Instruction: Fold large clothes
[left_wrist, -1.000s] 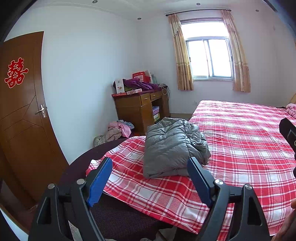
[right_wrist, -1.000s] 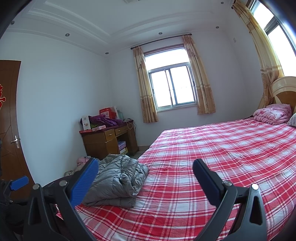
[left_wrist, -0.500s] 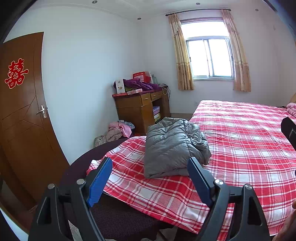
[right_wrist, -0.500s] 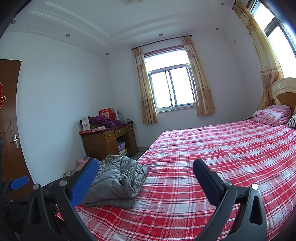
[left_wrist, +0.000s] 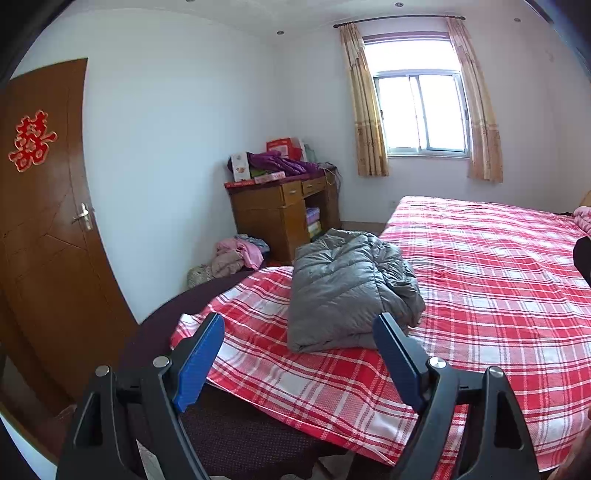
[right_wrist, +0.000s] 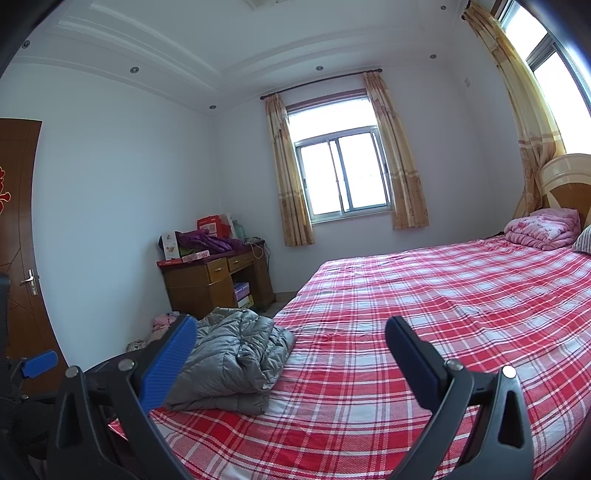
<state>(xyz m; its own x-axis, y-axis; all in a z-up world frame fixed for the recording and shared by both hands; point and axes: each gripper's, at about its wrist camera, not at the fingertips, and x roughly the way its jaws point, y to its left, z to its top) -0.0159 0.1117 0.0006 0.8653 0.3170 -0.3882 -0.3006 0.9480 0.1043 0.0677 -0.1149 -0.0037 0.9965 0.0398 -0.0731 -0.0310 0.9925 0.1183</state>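
Observation:
A grey padded jacket (left_wrist: 347, 288) lies folded into a thick bundle near the foot corner of the bed, on the red plaid sheet (left_wrist: 480, 280). My left gripper (left_wrist: 299, 326) hovers short of it, open, nothing between its blue pads. In the right wrist view the same grey jacket (right_wrist: 236, 365) sits at lower left, and my right gripper (right_wrist: 291, 332) is held level over the sheet (right_wrist: 424, 302) to the jacket's right, open and empty. The tip of the left gripper (right_wrist: 38, 363) shows at the far left edge there.
A wooden desk (left_wrist: 284, 212) piled with boxes and purple cloth stands against the far wall. Pink clothes (left_wrist: 238, 254) lie heaped on the floor beside it. A brown door (left_wrist: 40, 229) is at left. A folded pink quilt (right_wrist: 541, 227) rests by the headboard.

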